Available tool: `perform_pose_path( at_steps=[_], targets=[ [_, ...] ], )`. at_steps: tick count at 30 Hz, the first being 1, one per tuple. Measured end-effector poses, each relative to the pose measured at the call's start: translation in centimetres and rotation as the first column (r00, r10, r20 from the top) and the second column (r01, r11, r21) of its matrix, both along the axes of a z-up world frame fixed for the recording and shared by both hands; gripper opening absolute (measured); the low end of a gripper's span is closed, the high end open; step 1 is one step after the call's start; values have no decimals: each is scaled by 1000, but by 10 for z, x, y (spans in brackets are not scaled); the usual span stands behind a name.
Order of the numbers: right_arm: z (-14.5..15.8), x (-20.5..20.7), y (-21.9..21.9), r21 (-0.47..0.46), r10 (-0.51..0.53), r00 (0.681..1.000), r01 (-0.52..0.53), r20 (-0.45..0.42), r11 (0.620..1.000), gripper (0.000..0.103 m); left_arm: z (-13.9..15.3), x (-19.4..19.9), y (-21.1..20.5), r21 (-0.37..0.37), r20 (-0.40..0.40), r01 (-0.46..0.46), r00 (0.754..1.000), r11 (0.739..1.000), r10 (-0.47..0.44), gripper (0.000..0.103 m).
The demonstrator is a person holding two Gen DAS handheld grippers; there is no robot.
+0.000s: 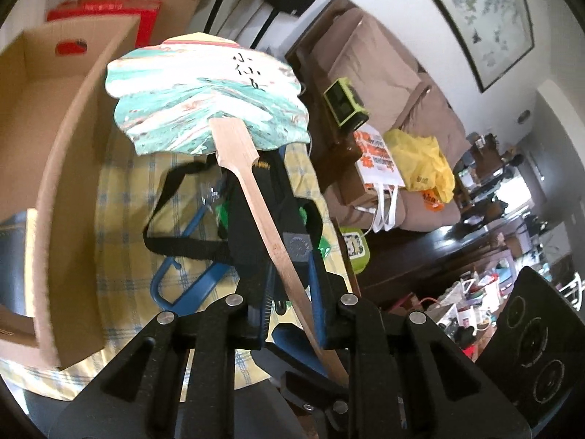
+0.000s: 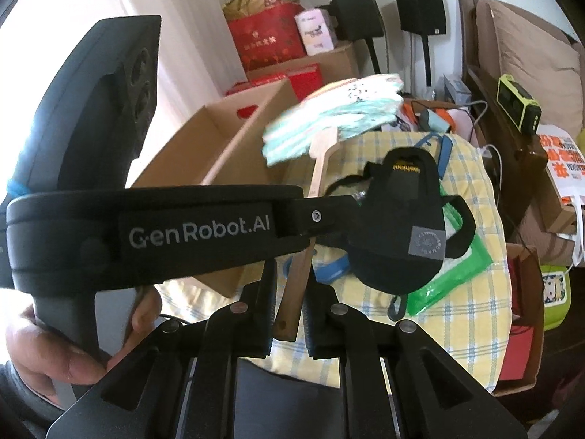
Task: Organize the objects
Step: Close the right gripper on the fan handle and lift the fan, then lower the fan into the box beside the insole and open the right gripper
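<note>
- The cardboard box (image 1: 73, 153) stands open at the left edge of the yellow checked cloth (image 1: 120, 219); its inside looks bare as far as the left wrist view shows, and its near wall is next to the fan.
- The paper fan (image 1: 204, 98) is lifted above the cloth, its green-and-white leaf just beside the top edge of the box wall.
- The left gripper (image 1: 290, 292) is nearly closed on the wooden handle (image 1: 263, 212) of the fan; its blue pads press on the stick.
- The right gripper (image 2: 289, 314) is also closed on the lower end of the same handle.
- On the cloth under the fan lie a black pouch (image 2: 398, 219) with straps, a green plastic bag (image 2: 453, 270) and a blue hook-shaped item (image 1: 182, 278).
- A brown sofa (image 1: 387, 73) with bags stands to the right of the cloth, so there is little free room on that side.
</note>
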State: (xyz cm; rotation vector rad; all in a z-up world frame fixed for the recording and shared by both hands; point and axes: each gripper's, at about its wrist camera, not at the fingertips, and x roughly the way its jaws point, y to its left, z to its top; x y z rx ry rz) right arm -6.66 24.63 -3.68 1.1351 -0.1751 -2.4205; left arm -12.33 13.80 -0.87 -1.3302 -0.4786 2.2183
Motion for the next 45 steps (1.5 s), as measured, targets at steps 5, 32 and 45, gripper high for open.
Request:
perform_pose_path(
  at_steps=[5,32,45],
  targets=[
    [18,3,-6,-21,6,999,-7,-32,1000,12,19,0,-14,8,-32,-8,999,1000,9,17],
    [20,-47,-150,-78,181,983,-180,7,981,12,3,-43,-165,-25,24,-207,978,978,207,17],
    [-13,-71,-187,-74,198,976,-192,86,979,13,-39,-74,-199,-40,122,-210,969,977,213,17]
  ],
)
